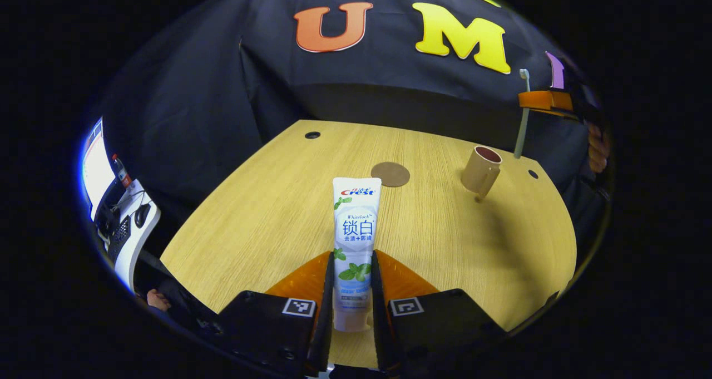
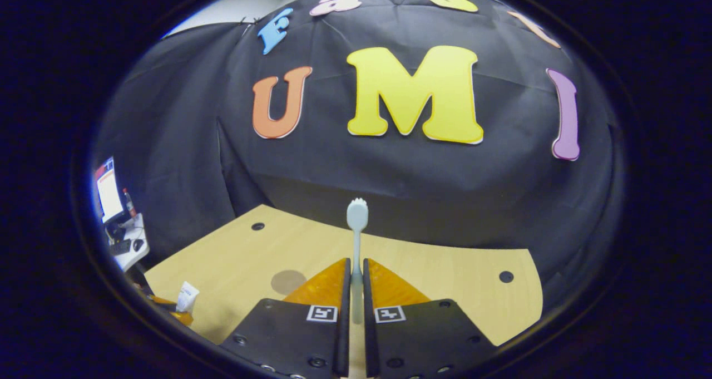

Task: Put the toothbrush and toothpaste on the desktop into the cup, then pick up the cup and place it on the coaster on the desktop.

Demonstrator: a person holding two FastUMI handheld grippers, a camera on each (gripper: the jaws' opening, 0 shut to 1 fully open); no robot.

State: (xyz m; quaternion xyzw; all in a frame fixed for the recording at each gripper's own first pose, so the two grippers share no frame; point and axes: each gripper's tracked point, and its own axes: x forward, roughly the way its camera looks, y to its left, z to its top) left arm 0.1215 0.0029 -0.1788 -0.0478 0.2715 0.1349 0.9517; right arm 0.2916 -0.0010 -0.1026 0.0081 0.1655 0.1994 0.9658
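In the left gripper view, the left gripper [image 1: 352, 290] stands at the near edge of the wooden desktop [image 1: 267, 212], its two fingers closed narrowly on the lower body of the toothpaste [image 1: 356, 229], one finger pressing each side of the tube. The tube points away from the camera toward the middle of the desktop, its flat crimped end farthest out. Just beyond that end lies the round brown coaster [image 1: 390, 174], flat on the wood and apart from the tube. Farther toward the desktop's right far edge stands the tan cup [image 1: 481, 170], upright and open at the top, its handle facing the near side. Above and just behind the cup, the right gripper [image 1: 542, 102] holds the toothbrush [image 1: 523, 117] vertically, bristles uppermost, the handle's lower end hanging close to the cup's rim. In the right gripper view, that gripper's fingers [image 2: 345, 290] are drawn close together on the toothbrush handle, the brush head [image 2: 357, 214] rising against the booth wall, with the coaster lying on the wood to the left below.
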